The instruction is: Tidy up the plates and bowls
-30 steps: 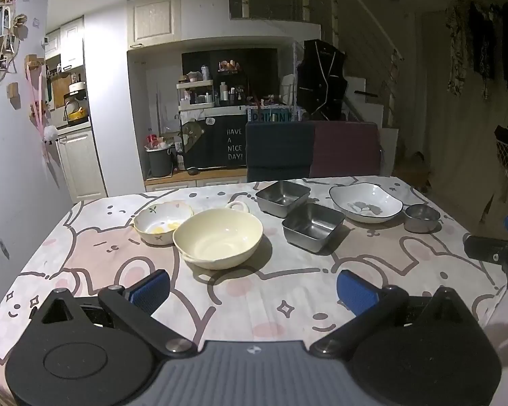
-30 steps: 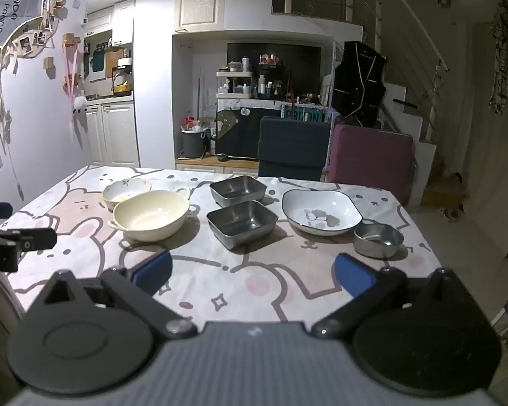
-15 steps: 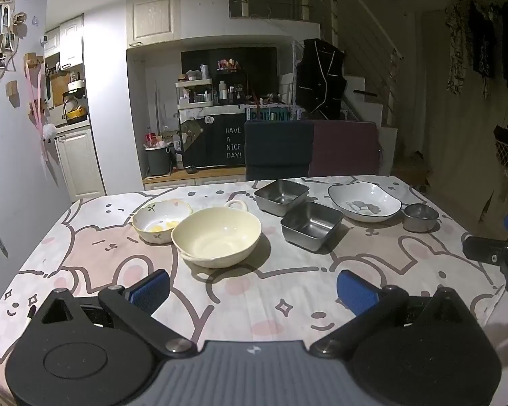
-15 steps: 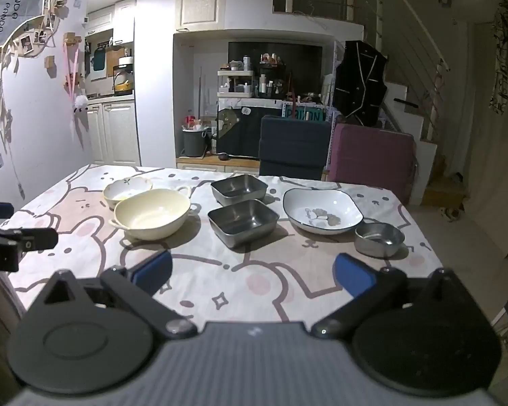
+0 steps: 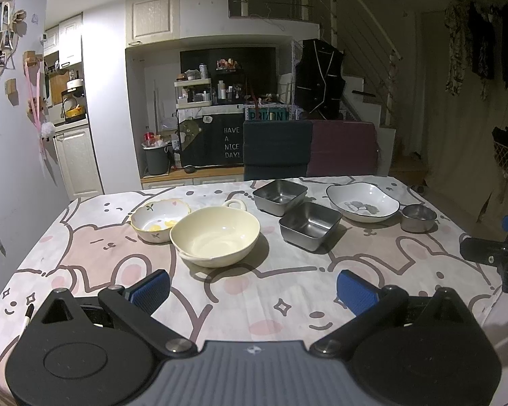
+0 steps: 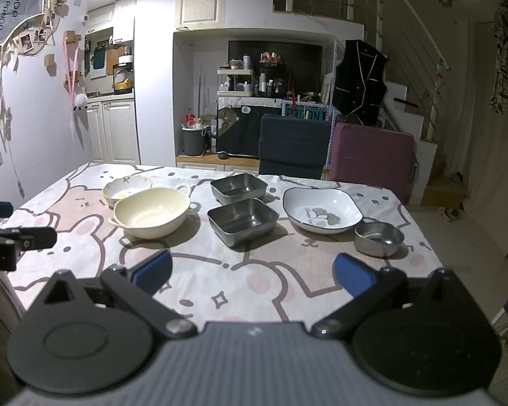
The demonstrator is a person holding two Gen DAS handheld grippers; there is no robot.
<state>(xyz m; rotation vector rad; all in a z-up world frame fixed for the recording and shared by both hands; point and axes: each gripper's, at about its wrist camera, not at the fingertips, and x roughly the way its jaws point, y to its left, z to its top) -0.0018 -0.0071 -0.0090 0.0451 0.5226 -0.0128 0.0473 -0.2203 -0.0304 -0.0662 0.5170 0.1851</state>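
Note:
On the cartoon tablecloth stand a small floral bowl [image 5: 159, 218], a cream two-handled bowl [image 5: 216, 235], two square steel trays, far [image 5: 280, 195] and near [image 5: 310, 224], a white plate with a leaf print [image 5: 362, 201] and a small round steel bowl [image 5: 417, 217]. My left gripper [image 5: 254, 291] is open and empty above the table's near edge. My right gripper [image 6: 252, 275] is open and empty, also near the front edge. The same dishes show in the right wrist view: cream bowl [image 6: 151, 211], near tray [image 6: 243, 220], plate [image 6: 321, 209], steel bowl [image 6: 378, 238].
Two chairs, dark blue [image 5: 277, 149] and maroon [image 5: 343, 147], stand at the table's far side. A wall runs along the left. The other gripper shows at the edge of each view, the right one [image 5: 498, 257] and the left one [image 6: 13, 240].
Both views have shifted only slightly; the dishes stay where they were and both grippers stay open.

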